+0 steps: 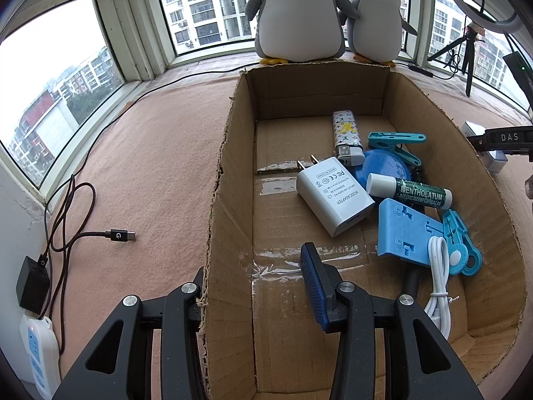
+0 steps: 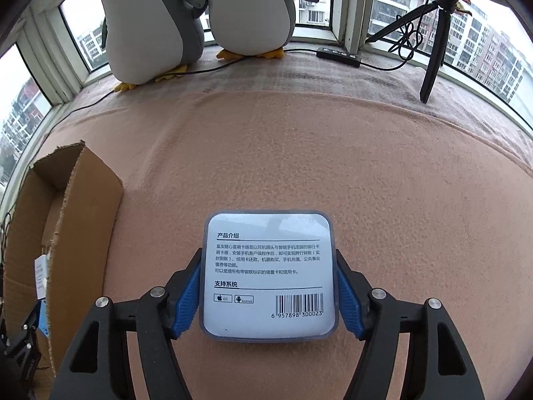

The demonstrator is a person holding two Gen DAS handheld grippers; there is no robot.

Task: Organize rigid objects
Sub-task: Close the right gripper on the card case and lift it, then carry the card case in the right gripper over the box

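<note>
An open cardboard box [image 1: 233,173] stands on the pink cloth. It holds a white AC adapter [image 1: 333,196], a patterned lighter [image 1: 346,133], a Mentholatum lip balm [image 1: 409,191], blue plastic parts [image 1: 406,233], teal clips [image 1: 396,141] and a white cable [image 1: 439,283]. My left gripper [image 1: 256,296] straddles the box's left wall, jaws wide apart, one finger inside and one outside. My right gripper [image 2: 268,293] is shut on a square white plastic case [image 2: 268,276] with printed text and a barcode, just to the right of the box [image 2: 66,213].
Two plush penguins [image 1: 299,13] stand on the sill behind the box. A black USB-C cable [image 1: 120,235], black charger [image 1: 31,286] and white power strip [image 1: 40,350] lie at the left. A tripod [image 2: 433,50] and black power strip [image 2: 338,54] stand at the far right.
</note>
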